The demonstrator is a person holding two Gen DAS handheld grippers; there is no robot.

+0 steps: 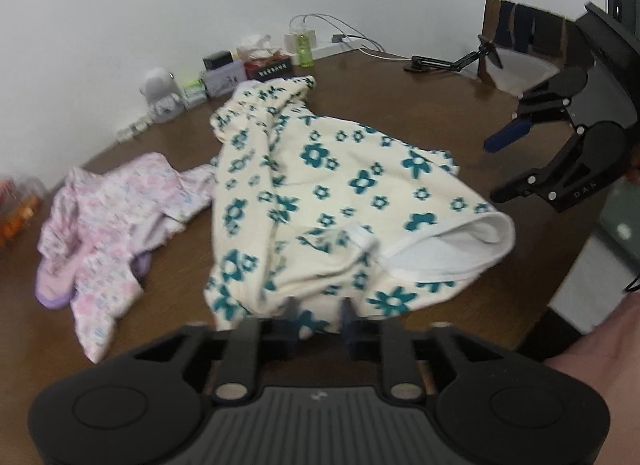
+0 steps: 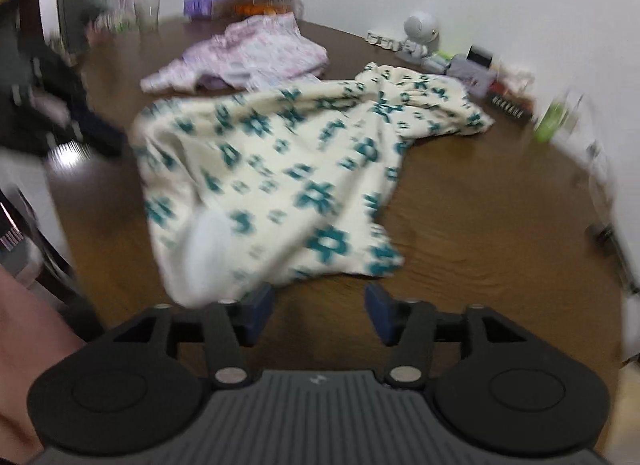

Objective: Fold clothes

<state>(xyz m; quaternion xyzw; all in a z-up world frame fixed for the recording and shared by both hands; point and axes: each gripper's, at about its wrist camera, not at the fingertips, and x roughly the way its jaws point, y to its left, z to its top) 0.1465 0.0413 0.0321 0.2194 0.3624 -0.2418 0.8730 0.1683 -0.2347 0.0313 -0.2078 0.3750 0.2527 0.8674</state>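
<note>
My left gripper [image 1: 318, 319] is pinching the rumpled cream teal-flowered garment [image 1: 320, 201] at its near hem, right gripper [image 2: 320, 315] spread empty beside it, so flattening looks next.

Home: wood table [image 1: 384, 97] w/ clothes, chargers [image 1: 306, 35], knickknacks.
</note>
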